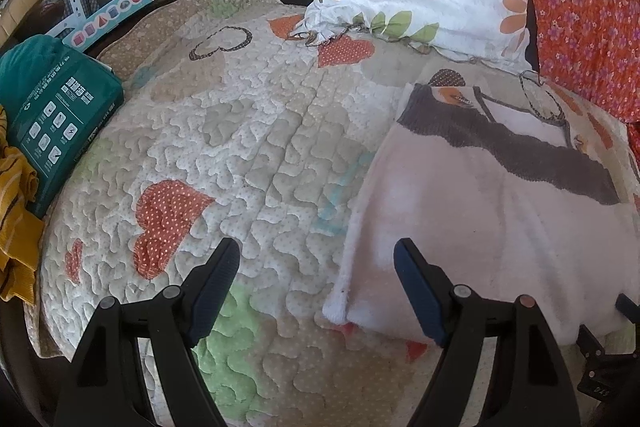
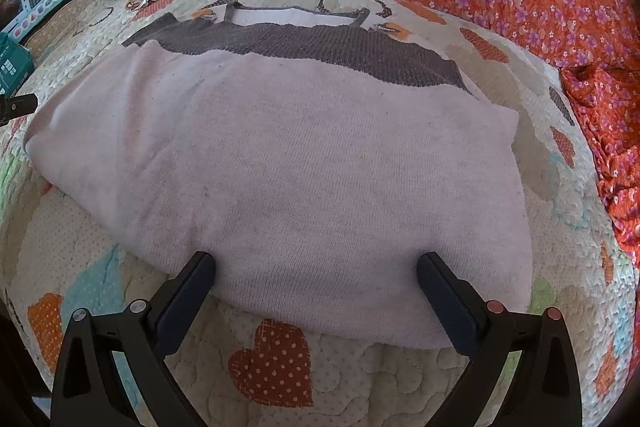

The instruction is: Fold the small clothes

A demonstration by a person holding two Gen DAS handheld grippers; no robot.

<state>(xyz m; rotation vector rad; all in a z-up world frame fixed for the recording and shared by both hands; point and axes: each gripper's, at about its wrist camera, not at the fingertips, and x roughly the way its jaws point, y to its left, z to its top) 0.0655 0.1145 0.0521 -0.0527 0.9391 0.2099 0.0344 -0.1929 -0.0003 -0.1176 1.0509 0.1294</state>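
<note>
Beneath the folded pale garment [image 2: 304, 163], its grey part [image 2: 304, 45] mostly hidden.

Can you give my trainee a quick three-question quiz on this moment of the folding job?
1. True or false: the right gripper is clamped on the pale pink garment.
2. Multiple choice: what lies at the left edge of the quilt in the left wrist view? A) a green package B) a glass bowl C) a laptop
3. Fill in: the band across the garment's far end is dark ____.

Key
1. False: its fingers are spread wide and grip nothing, and the left gripper is open too.
2. A
3. grey, as on the grey band
</note>
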